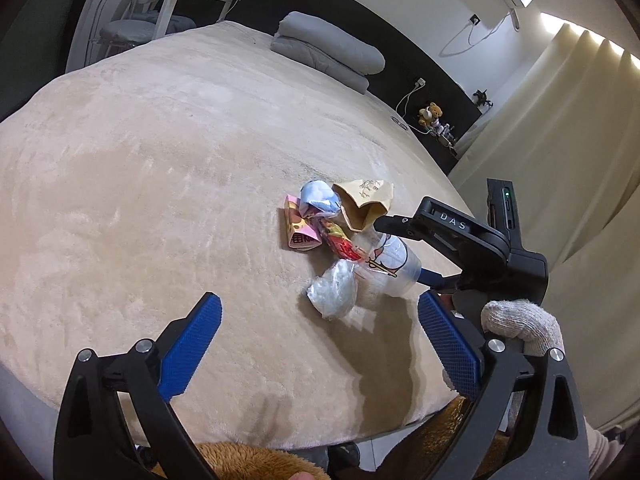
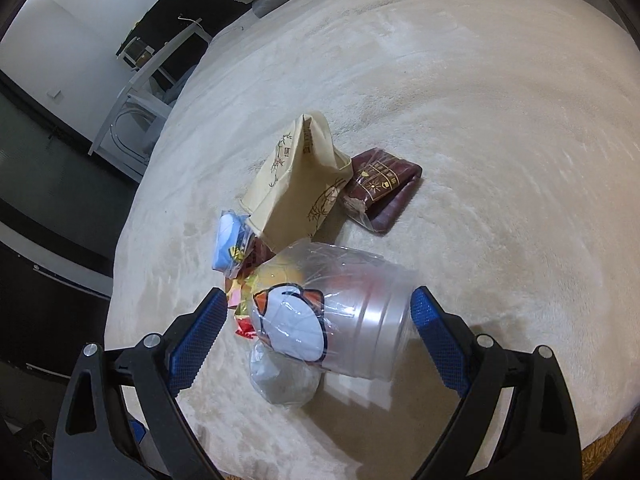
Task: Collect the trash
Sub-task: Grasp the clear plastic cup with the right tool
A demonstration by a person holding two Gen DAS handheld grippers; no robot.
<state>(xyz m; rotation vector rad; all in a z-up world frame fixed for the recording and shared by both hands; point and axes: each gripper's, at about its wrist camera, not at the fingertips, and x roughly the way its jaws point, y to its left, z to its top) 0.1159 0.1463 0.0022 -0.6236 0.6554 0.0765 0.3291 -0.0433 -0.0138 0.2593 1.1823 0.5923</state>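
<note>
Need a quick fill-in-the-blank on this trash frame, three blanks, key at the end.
1. The trash pile lies on a beige ____.
2. The clear plastic cup lies on its ____ between the right tool's open fingers.
3. The folded grey quilt sits at the bed's ____ end.
Missing: blanket; side; far

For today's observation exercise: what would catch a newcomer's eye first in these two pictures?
A small heap of trash in the middle of the beige bed cover: a clear plastic cup lying on its side, a cream paper bag behind it and a dark red packet beside the bag. The right gripper, jaws open, straddles the cup; the left gripper hovers open nearby.
</note>
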